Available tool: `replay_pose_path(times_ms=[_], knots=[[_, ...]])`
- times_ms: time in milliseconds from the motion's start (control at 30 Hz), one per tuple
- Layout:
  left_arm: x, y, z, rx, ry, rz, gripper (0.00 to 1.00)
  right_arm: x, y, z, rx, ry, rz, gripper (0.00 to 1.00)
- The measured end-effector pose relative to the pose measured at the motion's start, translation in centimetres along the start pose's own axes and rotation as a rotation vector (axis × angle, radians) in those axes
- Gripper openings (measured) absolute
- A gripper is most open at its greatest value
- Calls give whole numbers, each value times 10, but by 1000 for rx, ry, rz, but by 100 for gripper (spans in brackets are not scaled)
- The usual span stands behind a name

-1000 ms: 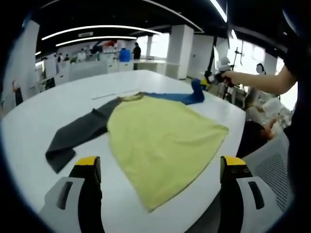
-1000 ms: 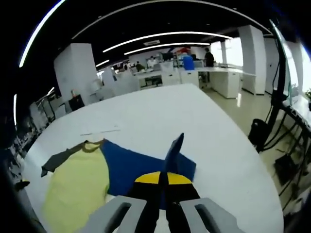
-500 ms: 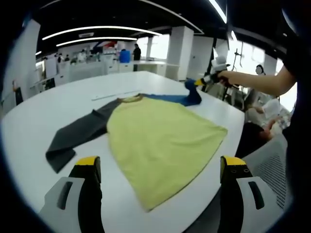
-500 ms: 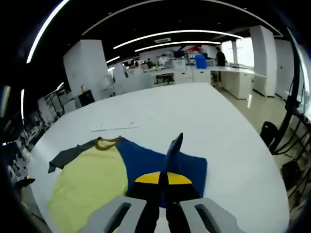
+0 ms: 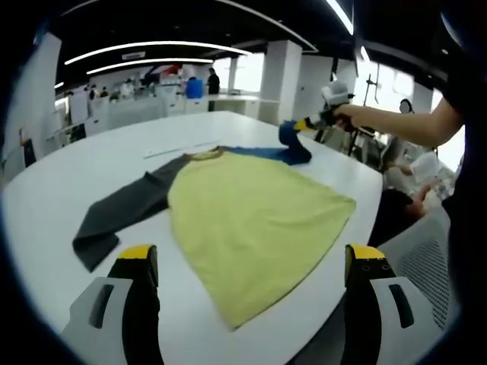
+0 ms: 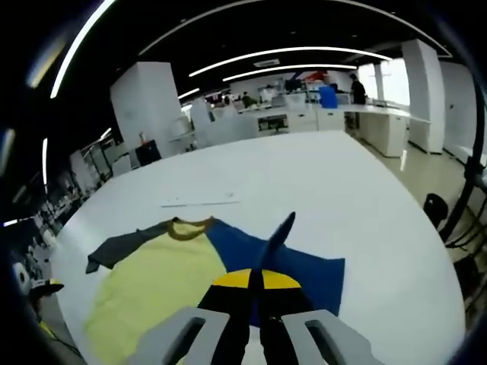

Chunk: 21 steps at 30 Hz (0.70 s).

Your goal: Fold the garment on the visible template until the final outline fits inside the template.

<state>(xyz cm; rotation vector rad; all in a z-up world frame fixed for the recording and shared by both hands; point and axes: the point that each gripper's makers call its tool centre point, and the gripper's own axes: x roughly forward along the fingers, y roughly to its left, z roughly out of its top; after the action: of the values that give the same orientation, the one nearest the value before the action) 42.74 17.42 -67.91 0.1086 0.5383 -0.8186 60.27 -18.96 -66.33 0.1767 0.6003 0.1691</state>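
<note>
Right gripper [image 6: 255, 293] has its jaws pressed together on the blue sleeve [image 6: 293, 266] of the garment [image 5: 251, 217], lifting a fold of it. Left gripper [image 5: 251, 266] is spread wide, above the near hem. Yellow body and grey sleeve [image 5: 118, 213] lie flat on the white table [image 5: 61, 175].

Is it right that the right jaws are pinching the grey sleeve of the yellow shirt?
Not quite. The right gripper is pinching the blue sleeve of the yellow shirt, as the right gripper view shows. The grey sleeve lies flat on the table, untouched.
</note>
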Motion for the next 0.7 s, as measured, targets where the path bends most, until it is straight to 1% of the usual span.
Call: replay_pose_path(times_ms=[133, 333, 500, 600, 700], knots=[[-1, 1, 0, -4, -2, 4, 99, 5, 14, 0, -21, 5, 22, 0], [-3, 3, -2, 9, 8, 14, 99, 11, 28, 0, -30, 14, 43, 0], [-3, 4, -3, 6, 10, 18, 99, 17, 45, 1, -49, 12, 65, 0], [-3, 5, -1, 7, -1, 29, 99, 21, 48, -1, -56, 19, 58, 0], [-2, 5, -4, 11, 10, 32, 99, 24, 50, -3, -43, 20, 51, 0]])
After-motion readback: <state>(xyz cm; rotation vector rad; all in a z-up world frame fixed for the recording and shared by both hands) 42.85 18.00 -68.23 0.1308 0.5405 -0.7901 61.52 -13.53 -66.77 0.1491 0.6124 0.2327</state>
